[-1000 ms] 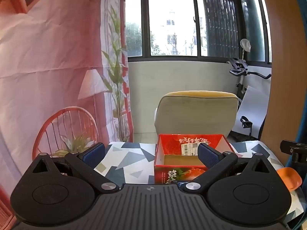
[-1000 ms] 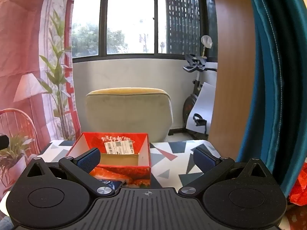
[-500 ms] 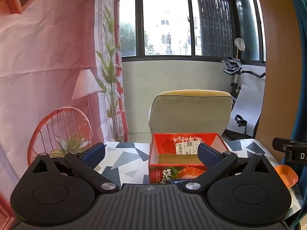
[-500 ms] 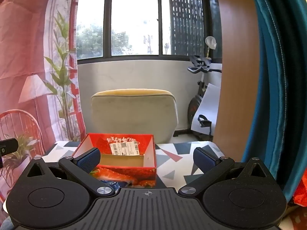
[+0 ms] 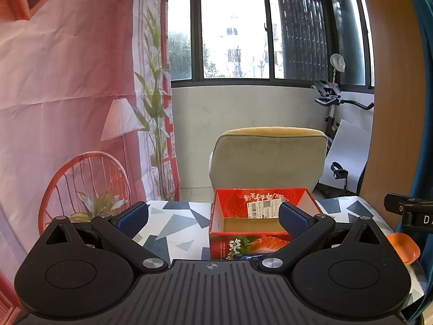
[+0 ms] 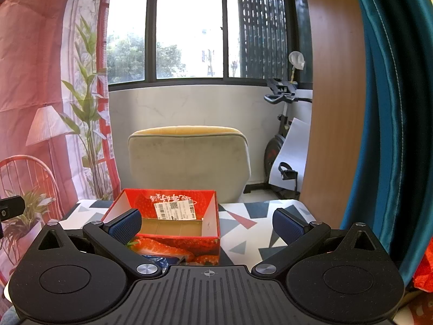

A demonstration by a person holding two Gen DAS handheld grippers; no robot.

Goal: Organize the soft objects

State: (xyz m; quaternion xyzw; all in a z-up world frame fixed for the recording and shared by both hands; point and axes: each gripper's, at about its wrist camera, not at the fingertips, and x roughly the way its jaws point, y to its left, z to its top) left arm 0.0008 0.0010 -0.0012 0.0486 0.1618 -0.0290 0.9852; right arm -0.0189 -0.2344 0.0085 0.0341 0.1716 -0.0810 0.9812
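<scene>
Left wrist view
Left hand-held gripper (image 5: 213,218): you are holding it with the jaws wide apart, and nothing is sitting between the blue pads (image 5: 293,220).
Red strawberry box (image 5: 259,226): it is standing open on the patterned bench (image 5: 176,230), ahead and a little to the right of this gripper. Its cardboard floor is showing bare; no soft object is lying inside.
Blue item (image 5: 250,256): a small sliver is showing at the near foot of the box. I cannot tell what it is.
Orange dish (image 5: 403,247): it is sitting at the right edge of the bench, well apart from the box.

Right wrist view
Right hand-held gripper (image 6: 207,224): you are holding this one wide open too, and empty.
Box here (image 6: 176,222): it is lying ahead and to the left, with the white label on its far inner wall.
Blue packet (image 6: 155,260): it is touching the box front, mostly hidden behind the gripper body.
Red thing (image 6: 425,270): only a part is showing at the far right edge; unclear.

Step in hand: I judge that you are only starting; nothing is picked.
Next move: probably you need to tilt a gripper down to find a soft object, then close on it gently.
</scene>
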